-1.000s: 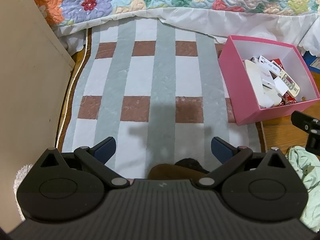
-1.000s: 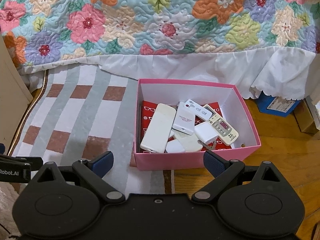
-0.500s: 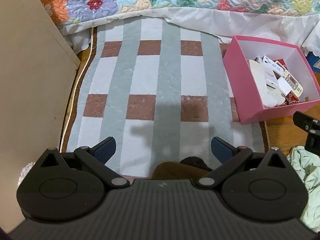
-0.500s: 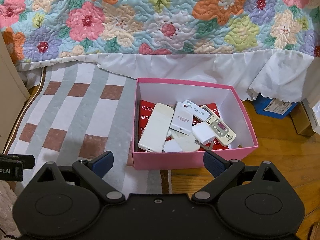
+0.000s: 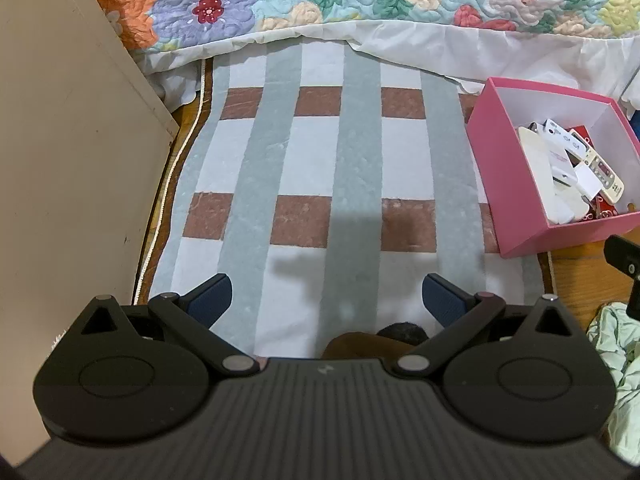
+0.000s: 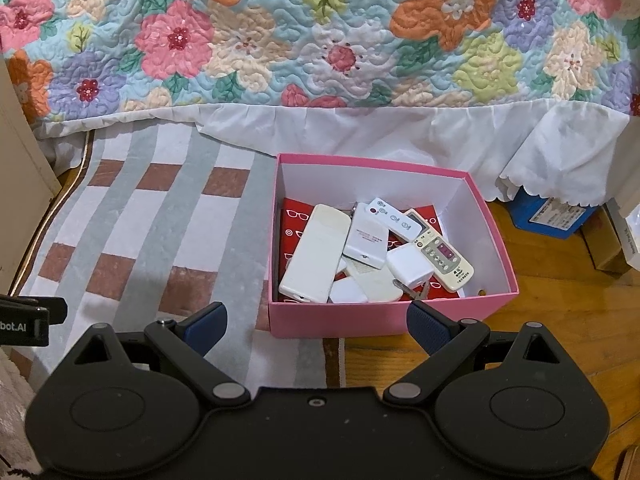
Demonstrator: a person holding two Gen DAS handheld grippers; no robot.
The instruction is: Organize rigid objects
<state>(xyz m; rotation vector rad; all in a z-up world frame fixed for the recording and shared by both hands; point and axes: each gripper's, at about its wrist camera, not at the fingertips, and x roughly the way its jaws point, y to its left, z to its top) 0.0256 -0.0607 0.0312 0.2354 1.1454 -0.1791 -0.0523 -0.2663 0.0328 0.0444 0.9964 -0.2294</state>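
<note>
We hold both grippers with fingers spread wide and empty. The pink box sits just ahead of the right gripper, its white remotes piled inside; for the left gripper it lies ahead to the right, across the striped rug. We judge a straight descent over the long remote best, clearing the near wall.

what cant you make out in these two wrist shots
- Red patterned item on the pink box floor: right wrist view, mostly covered by the white remotes.
- Remote button labels: too small to read.
- Blue box: right wrist view, partly under the white bed skirt.
- Green cloth: left wrist view, cut by the right edge.
</note>
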